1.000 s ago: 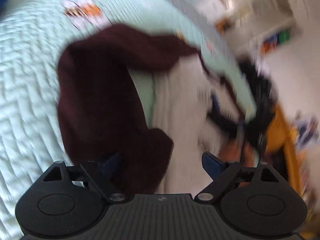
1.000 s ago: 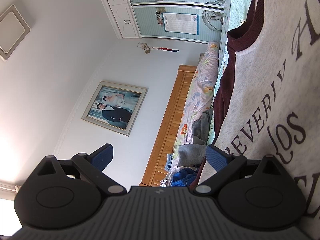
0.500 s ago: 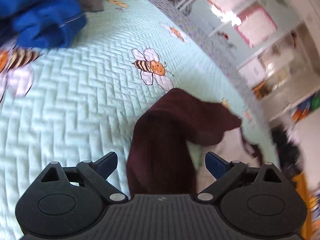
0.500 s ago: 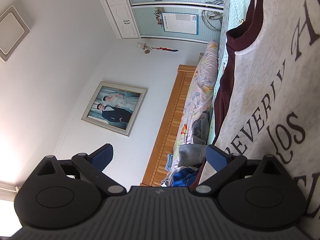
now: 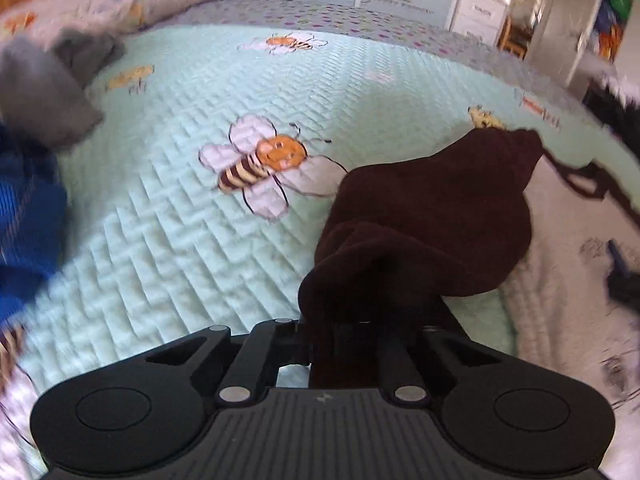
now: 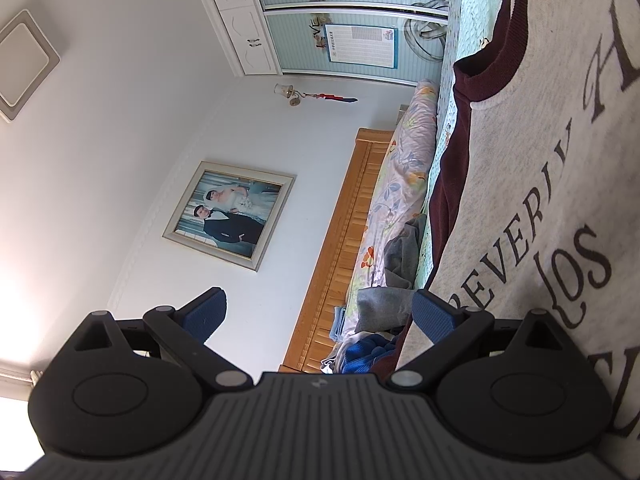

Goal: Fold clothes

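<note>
A grey sweatshirt with dark lettering (image 6: 540,160) and maroon sleeves lies spread on the bed. In the left wrist view one maroon sleeve (image 5: 432,216) bunches up over my left gripper (image 5: 352,320), which is shut on its cuff end; the cloth hides the fingertips. The grey body (image 5: 568,248) lies to the right of that sleeve. My right gripper (image 6: 320,312) rests low beside the sweatshirt, open, with nothing between its blue pads (image 6: 434,312). The right pad sits right at the garment's edge; contact is unclear.
The mint quilt with bee prints (image 5: 180,248) covers the bed. A blue garment (image 5: 28,232) and a grey one (image 5: 44,80) lie at its left. A floral pillow (image 5: 120,0) and wooden headboard (image 6: 340,240) stand beyond; cabinets (image 5: 480,12) line the far side.
The left gripper swung over the maroon sleeve and its open jaws closed on the sleeve's end. The right gripper has not moved.
</note>
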Motion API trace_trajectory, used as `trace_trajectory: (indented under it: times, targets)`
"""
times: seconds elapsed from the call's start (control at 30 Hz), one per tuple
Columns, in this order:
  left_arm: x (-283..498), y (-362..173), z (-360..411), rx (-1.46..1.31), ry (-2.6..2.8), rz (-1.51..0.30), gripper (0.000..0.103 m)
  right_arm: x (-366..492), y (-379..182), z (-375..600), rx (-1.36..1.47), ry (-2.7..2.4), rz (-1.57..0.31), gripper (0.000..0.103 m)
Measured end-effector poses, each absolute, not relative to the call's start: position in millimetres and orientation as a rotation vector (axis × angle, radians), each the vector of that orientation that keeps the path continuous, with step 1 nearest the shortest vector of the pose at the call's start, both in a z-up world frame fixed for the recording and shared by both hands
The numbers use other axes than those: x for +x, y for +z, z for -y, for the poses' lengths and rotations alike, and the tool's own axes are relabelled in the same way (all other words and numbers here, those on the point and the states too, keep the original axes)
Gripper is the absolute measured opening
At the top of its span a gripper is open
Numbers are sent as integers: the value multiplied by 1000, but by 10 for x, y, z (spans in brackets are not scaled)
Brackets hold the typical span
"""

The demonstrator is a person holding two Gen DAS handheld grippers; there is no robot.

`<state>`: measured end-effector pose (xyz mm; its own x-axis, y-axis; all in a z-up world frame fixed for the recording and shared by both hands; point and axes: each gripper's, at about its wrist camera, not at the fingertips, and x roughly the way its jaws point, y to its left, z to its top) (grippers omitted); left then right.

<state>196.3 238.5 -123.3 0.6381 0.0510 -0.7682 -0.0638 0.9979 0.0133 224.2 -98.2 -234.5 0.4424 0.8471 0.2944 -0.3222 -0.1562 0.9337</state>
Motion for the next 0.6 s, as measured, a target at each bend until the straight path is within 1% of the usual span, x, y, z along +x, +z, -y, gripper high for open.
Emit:
trace_trajectory:
  times: [0.07, 0.13, 0.2, 0.23, 0.27, 0.3, 0.33, 0.4, 0.47, 0.53, 0.57, 0.6]
  targets:
    - [2084, -1015, -2295, 200, 176, -812, 7, 2244, -2352, 985, 1364, 1107, -511, 99]
    - [2173, -674, -2141, 494, 286, -633, 9, 2245, -2355, 986, 1363, 1107, -511, 99]
    - [2220, -500, -1973, 746, 338, -465, 15, 2249, -2356, 984, 1362, 1107, -512, 99]
    - [2256, -510, -1936, 826, 340, -442, 15, 2251, -2356, 987, 1362, 1108, -512, 99]
    - [2297, -587, -1938, 890, 334, -466, 19, 2248, -2344, 983, 1362, 1107, -512, 99]
    - [2334, -702, -1981, 927, 315, -528, 26, 2242, -2326, 974, 1362, 1106, -512, 99]
    - [2358, -824, -2038, 952, 295, -598, 27, 2241, -2317, 967, 1362, 1106, -512, 99]
    - [2290, -1062, -2240, 895, 283, -747, 28, 2224, -2315, 956, 1362, 1105, -511, 99]
    - [2119, -1202, -2503, 711, 313, -862, 29, 2224, -2309, 954, 1361, 1105, -511, 99]
    - [1848, -1258, -2757, 475, 338, -917, 29, 2226, -2304, 952, 1363, 1105, -511, 99]
    - [1698, -1267, -2865, 362, 355, -921, 33, 2226, -2300, 951, 1364, 1105, -511, 99]
    - [1547, -1270, -2967, 247, 378, -913, 44, 2226, -2297, 949, 1364, 1104, -511, 99]
